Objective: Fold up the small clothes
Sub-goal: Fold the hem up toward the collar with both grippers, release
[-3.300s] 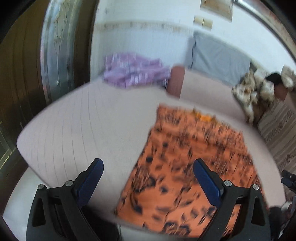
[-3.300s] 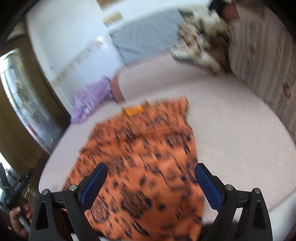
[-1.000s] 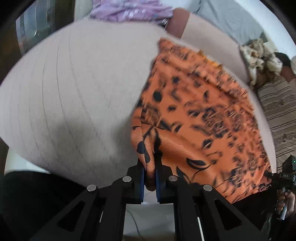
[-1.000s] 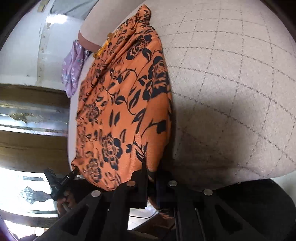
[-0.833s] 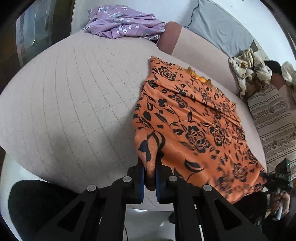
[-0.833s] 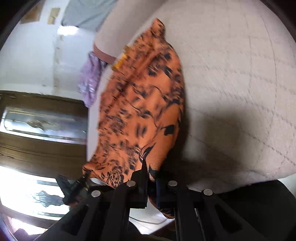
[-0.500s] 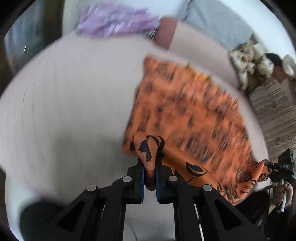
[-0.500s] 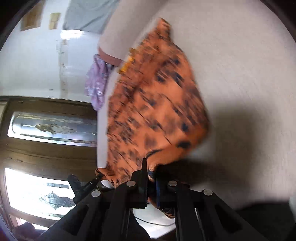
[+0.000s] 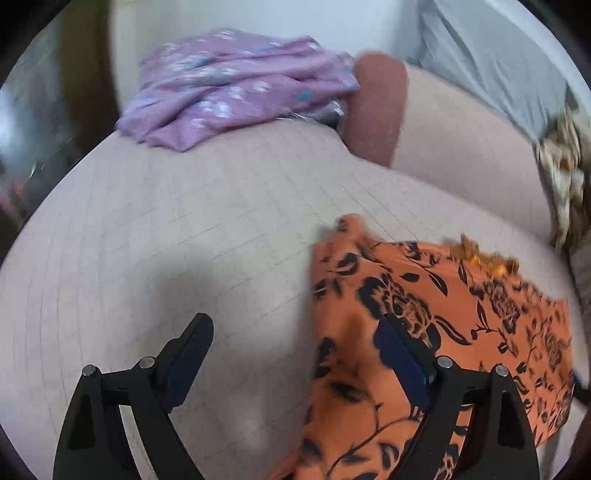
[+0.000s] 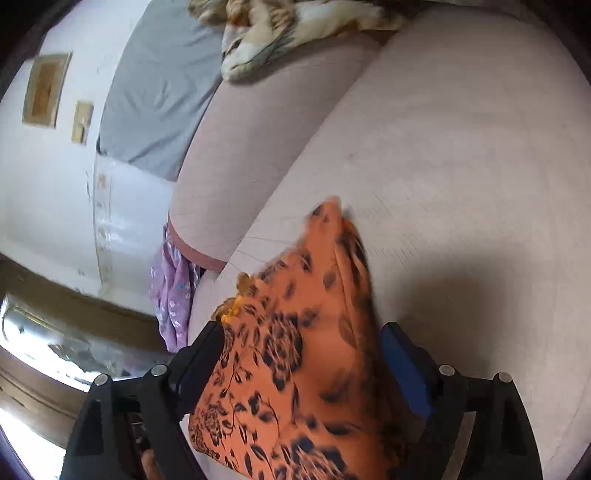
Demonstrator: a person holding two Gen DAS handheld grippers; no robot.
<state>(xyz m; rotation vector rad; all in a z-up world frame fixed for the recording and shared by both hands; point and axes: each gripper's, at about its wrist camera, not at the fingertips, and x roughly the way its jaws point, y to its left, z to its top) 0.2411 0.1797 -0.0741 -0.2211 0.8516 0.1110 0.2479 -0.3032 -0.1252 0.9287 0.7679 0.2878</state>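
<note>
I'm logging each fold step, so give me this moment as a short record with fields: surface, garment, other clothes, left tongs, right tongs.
surface: pale quilted cushion
garment: orange floral cloth lying on the cushion, doubled over on itself
other clothes: purple flowered garment heaped at the far edge; a beige patterned bundle further back
left tongs: jaws opening, nothing pinched; one finger over the orange cloth's edge, the other over bare cushion
right tongs: jaws opening, wide apart over the orange cloth, pads not pressing on it

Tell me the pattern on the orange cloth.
Black flowers and leaves on the orange cloth; clearest in the right wrist view.
</note>
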